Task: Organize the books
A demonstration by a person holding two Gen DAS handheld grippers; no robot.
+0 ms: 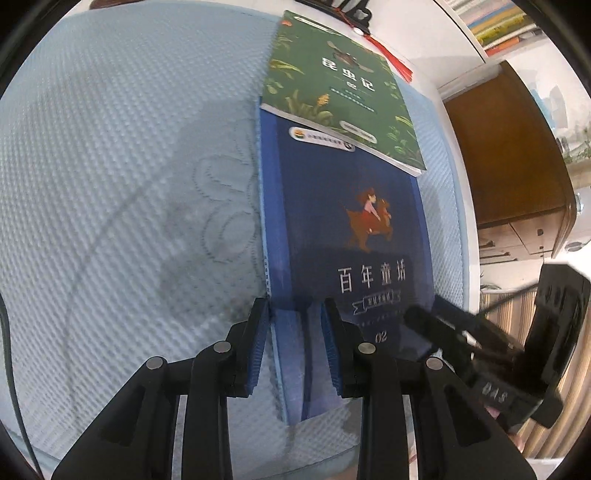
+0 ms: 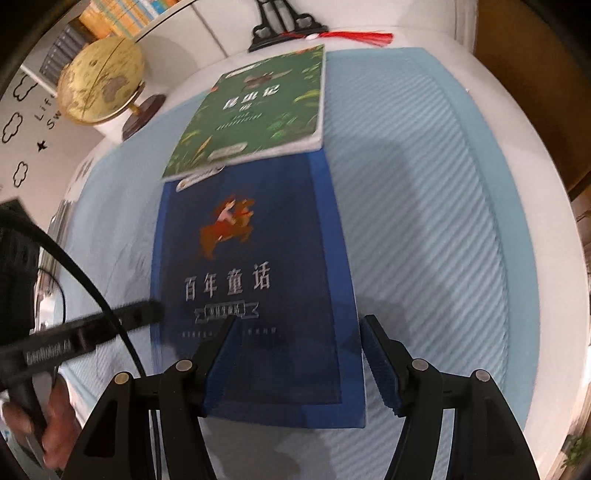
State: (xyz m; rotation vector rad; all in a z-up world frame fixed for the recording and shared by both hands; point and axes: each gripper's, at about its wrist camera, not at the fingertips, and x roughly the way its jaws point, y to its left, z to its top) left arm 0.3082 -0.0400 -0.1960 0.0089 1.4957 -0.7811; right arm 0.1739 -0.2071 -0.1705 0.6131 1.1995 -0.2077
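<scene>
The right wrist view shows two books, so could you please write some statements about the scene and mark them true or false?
1. The green leaf-patterned book overlaps the far end of the dark blue picture-cover book. True.
2. The right claw is clamped on the green book. False: it is open over the blue book's near end.
3. A red tassel lies beyond the green book. True.
4. The round globe is blue. False: it is yellowish.
</scene>
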